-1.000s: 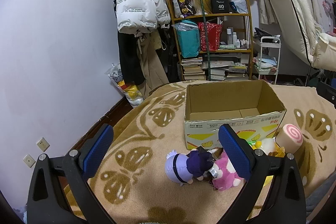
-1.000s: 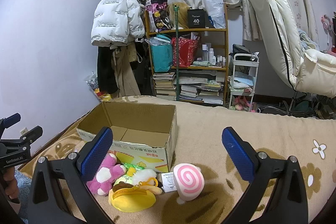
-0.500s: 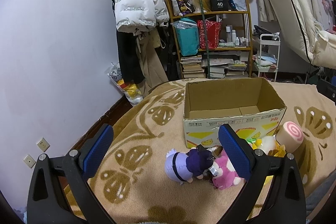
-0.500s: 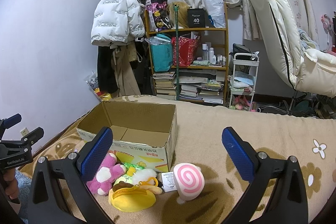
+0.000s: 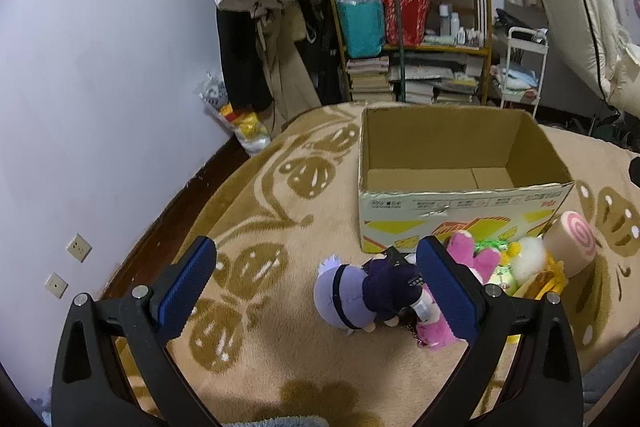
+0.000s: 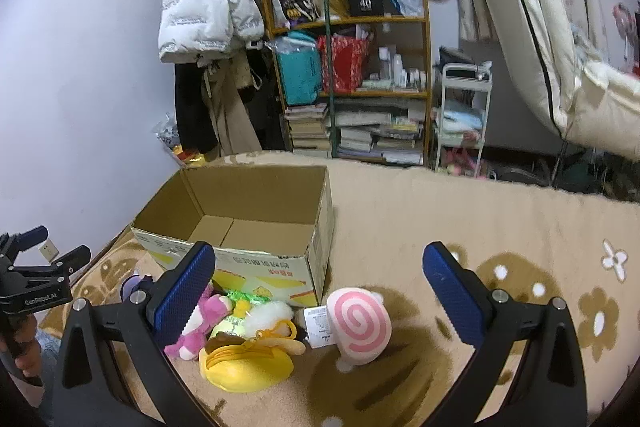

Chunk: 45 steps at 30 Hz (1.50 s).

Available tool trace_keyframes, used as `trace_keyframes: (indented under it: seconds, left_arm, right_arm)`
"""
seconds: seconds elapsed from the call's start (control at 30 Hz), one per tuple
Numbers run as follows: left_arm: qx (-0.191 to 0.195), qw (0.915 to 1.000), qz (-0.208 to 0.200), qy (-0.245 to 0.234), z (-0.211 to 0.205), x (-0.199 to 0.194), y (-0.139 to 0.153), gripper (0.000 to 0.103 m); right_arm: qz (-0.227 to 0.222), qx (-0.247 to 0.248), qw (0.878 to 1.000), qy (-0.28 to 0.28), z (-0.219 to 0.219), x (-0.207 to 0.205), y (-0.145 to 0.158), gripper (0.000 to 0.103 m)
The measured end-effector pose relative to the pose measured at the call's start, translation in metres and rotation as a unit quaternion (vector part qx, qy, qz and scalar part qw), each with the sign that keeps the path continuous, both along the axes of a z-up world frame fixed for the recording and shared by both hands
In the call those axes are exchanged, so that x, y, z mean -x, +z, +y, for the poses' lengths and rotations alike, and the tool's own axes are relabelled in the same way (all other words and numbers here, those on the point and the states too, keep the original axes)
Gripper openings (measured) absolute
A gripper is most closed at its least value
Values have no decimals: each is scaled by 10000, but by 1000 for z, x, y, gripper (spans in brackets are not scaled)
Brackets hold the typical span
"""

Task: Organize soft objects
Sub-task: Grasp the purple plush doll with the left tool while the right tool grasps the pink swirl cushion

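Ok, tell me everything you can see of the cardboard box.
The cardboard box is plain brown corrugated board inside, with a white and yellow printed front. It stands upright and open-topped on the patterned blanket, nothing visible inside. Its front top edge looks slightly torn. Plush toys lie against the front.

Open-topped cardboard box (image 5: 460, 211), toy pile (image 6: 248, 331) crowding its front.

Blanket (image 5: 280, 211) showing tan with darker brown leaf motifs; cardboard box (image 5: 460, 203) on it showing plain brown inside, white-and-yellow print outside. In front of box: doll (image 5: 360, 295) wearing lilac and dark navy, pink plush (image 6: 196, 327), yellow plush (image 6: 244, 367), roll plush (image 6: 360, 323) showing pink-and-white spiral.
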<state>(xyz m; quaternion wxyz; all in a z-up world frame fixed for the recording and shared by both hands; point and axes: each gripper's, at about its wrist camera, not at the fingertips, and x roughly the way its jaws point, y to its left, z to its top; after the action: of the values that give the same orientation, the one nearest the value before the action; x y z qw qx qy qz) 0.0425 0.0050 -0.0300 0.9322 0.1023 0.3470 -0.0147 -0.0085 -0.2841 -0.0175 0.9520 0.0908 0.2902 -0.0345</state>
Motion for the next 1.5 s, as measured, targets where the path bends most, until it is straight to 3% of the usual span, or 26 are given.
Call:
trace_keyframes:
  seconds: [0.33, 0.67, 1.0, 1.13, 1.37, 1.5]
  left_arm:
    - [139, 9965, 805, 184, 3, -40, -32, 99]
    - [415, 9889, 1421, -92, -4, -54, -56, 99]
    - [276, 9832, 1769, -347, -20, -61, -78, 99]
    - [176, 9807, 1916, -334, -22, -66, -88, 99]
    - [207, 9784, 2043, -257, -21, -72, -97, 99]
    - [358, 9757, 2137, -316, -19, -73, -99, 89]
  right_arm:
    - [610, -157, 9974, -355, -23, -27, -27, 103]
    - [1531, -126, 9874, -381, -33, -62, -68, 101]
    - [2128, -127, 9768, -204, -30, -76, -99, 101]
    - [2407, -235, 9703, -103, -30, -84, -111, 90]
    - [2631, -191, 9646, 19, -24, -88, -126, 85]
    - [2654, -204, 9639, -6, -25, -89, -129, 77]
